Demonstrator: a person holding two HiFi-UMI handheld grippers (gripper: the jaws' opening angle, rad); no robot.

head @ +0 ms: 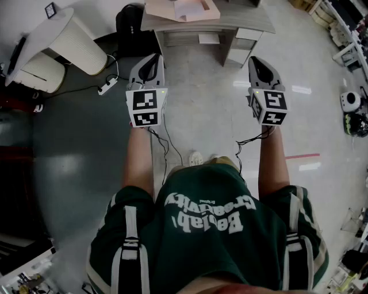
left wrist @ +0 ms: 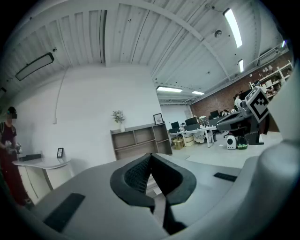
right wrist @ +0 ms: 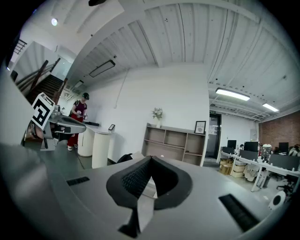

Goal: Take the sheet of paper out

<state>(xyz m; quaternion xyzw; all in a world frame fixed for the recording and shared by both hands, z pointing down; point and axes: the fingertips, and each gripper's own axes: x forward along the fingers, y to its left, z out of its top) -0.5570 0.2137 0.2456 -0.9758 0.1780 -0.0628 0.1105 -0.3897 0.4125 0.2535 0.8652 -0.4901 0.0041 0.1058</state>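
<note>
Fingers (left wrist: pixel 135 176) of left gripper (head: pixel 151 59) and right gripper (head: pixel 257 61) pressed together, empty, both held level, side by side.

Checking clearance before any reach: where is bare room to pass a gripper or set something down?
Free: the floor between the left gripper and right gripper, up to the desk, and the desk top's right end. Crowded: the desk's left part under pinkish sheets; the power strip and its cable beside the white counter at the left.

Open-plan office: monitor-topped desks (right wrist: pixel 257 163), shelf unit (right wrist: pixel 172 143), brick wall (right wrist: pixel 280 125)
</note>
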